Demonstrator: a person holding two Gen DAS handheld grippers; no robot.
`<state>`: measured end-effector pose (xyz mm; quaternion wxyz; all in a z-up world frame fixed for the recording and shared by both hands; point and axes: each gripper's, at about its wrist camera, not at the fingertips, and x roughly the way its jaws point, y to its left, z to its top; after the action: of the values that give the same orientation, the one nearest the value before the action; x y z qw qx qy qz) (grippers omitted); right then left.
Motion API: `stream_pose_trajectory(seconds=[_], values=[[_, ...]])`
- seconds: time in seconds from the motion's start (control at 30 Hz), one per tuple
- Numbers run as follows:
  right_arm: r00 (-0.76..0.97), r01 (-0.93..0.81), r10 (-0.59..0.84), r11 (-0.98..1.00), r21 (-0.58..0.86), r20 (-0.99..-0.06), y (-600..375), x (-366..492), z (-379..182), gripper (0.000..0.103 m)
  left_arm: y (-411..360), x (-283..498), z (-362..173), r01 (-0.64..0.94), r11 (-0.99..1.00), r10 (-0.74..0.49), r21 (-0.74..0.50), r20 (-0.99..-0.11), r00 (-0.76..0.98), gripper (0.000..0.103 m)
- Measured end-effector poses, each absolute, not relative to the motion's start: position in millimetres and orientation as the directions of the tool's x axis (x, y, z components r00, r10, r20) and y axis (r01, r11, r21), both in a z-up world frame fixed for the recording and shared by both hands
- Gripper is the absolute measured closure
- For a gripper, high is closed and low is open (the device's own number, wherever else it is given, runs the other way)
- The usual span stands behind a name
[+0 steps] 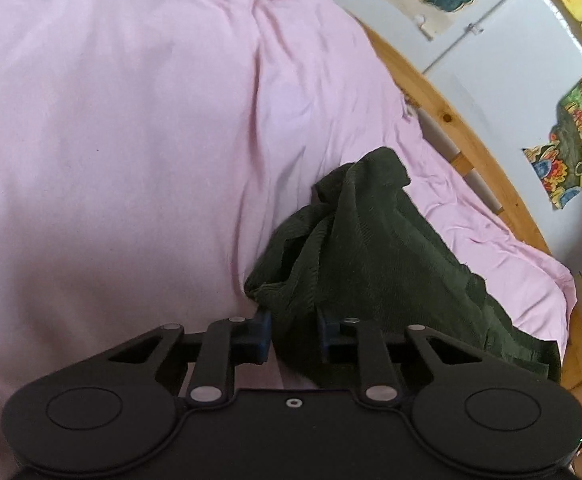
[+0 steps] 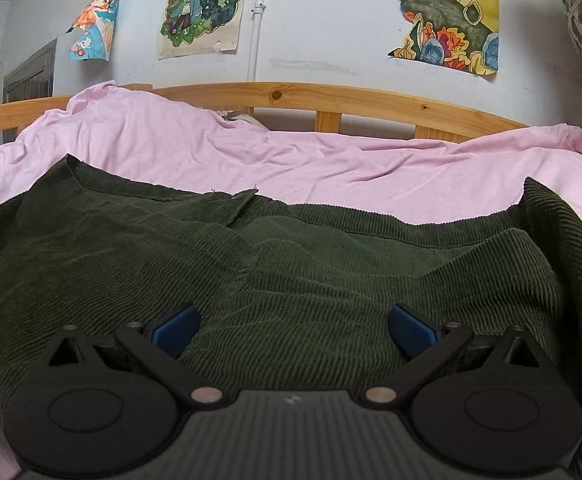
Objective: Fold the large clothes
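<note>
Over the green garment (image 2: 275, 264), right gripper (image 2: 291, 332) gapes; left gripper (image 1: 294, 330) pinches it.

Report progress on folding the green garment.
Done: nothing folded yet; the green garment lies spread and rumpled on the pink sheet. In hand: the left gripper is closed on a bunched edge of it, while the right gripper sits open over the cloth, gripping nothing. Left: the right grip, then all the folds.

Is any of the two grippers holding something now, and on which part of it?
The left gripper pinches the dark green corduroy garment at a bunched edge near its end. The right gripper is open above the cloth, holding nothing.
</note>
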<state>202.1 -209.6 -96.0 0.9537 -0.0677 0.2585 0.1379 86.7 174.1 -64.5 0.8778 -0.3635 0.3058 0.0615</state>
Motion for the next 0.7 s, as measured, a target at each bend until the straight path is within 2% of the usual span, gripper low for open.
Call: stream_pose_trajectory(seconds=[0.1,0.17,0.23,0.27,0.4,0.6,0.7], values=[[0.829,-0.298,0.229,0.953,-0.056,-0.51,-210,202,-96,0.0,174,84,-60,-0.317,0.743,-0.113,-0.59,-0.576,0.809,0.075],[0.829,-0.298,0.229,0.953,-0.056,-0.51,-210,202,-96,0.0,169,83,-54,-0.291,0.762,-0.129,-0.578,-0.577,0.807,0.064],[0.83,-0.297,0.229,0.953,-0.057,-0.509,-210,202,-96,0.0,165,82,-53,-0.257,0.764,-0.165,-0.591,-0.565,0.808,0.034],[0.83,-0.298,0.229,0.953,-0.057,-0.509,-210,202,-96,0.0,162,82,-54,-0.242,0.76,-0.187,-0.604,-0.559,0.808,0.031],[0.83,-0.297,0.229,0.953,-0.056,-0.508,-210,202,-96,0.0,155,93,-71,-0.235,0.724,-0.257,-0.649,-0.569,0.781,0.027],[0.831,-0.297,0.229,0.953,-0.056,-0.507,-210,202,-96,0.0,147,127,-85,-0.284,0.69,-0.227,-0.666,-0.572,0.788,0.014],[0.831,-0.297,0.23,0.953,-0.055,-0.506,-210,202,-97,0.0,137,130,-73,-0.324,0.722,-0.159,-0.611,-0.602,0.782,0.024]])
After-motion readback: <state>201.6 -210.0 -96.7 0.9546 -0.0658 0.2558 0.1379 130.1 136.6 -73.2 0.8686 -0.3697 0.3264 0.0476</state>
